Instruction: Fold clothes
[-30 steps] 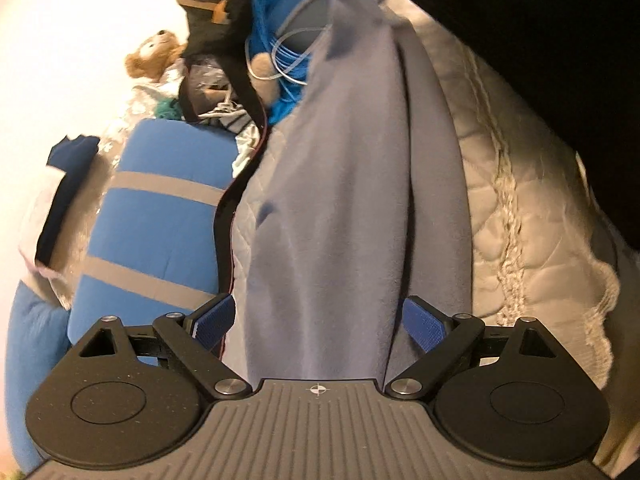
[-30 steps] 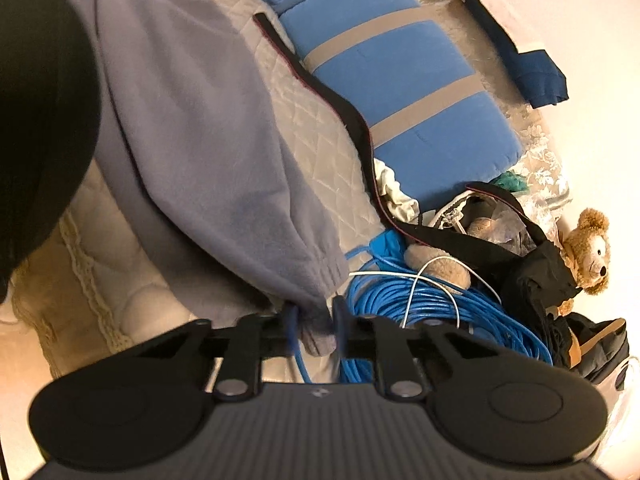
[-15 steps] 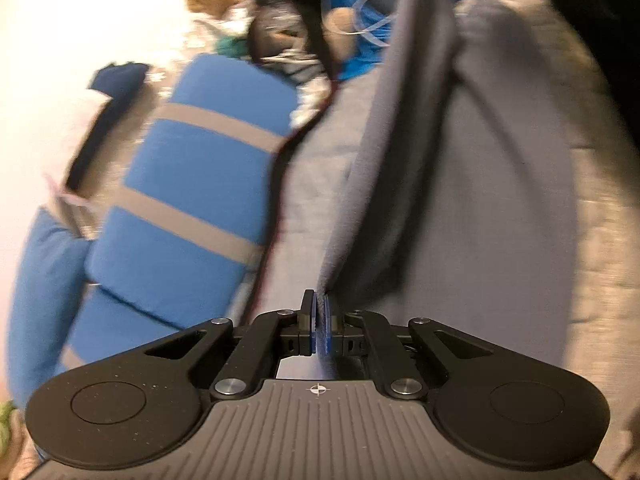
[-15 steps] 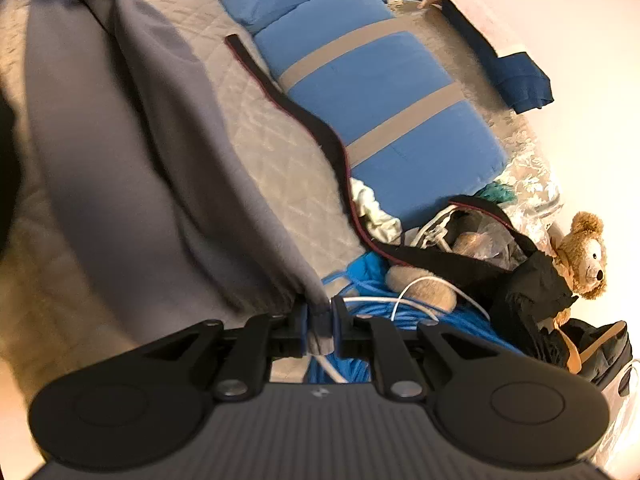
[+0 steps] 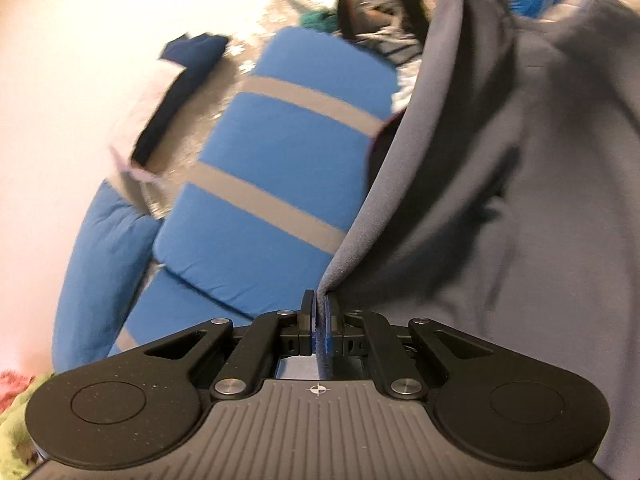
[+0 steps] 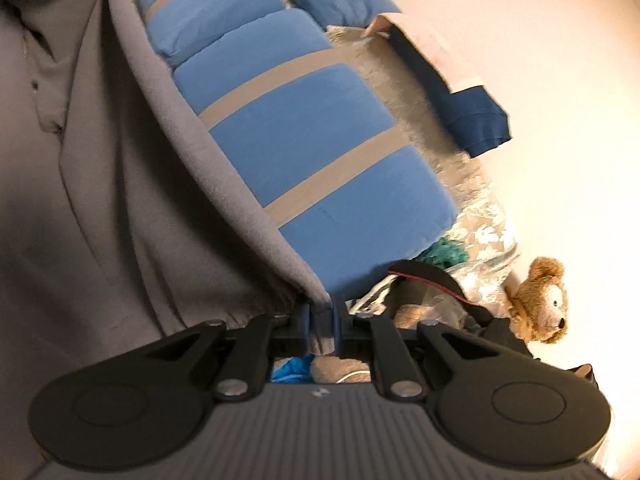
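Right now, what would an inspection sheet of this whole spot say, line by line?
Surface: hidden by cloth in both views.
Job's things: grey fleece garment lifted, stretched between both grippers.
Clutter: blue striped cushion, teddy bear, navy garment, black bag.
Grippers: left gripper shut on the garment's edge; right gripper closing its jaws on a bunched cuff.
Cables: a bit of blue cable shows under the right gripper.
Surroundings: pale wall behind.
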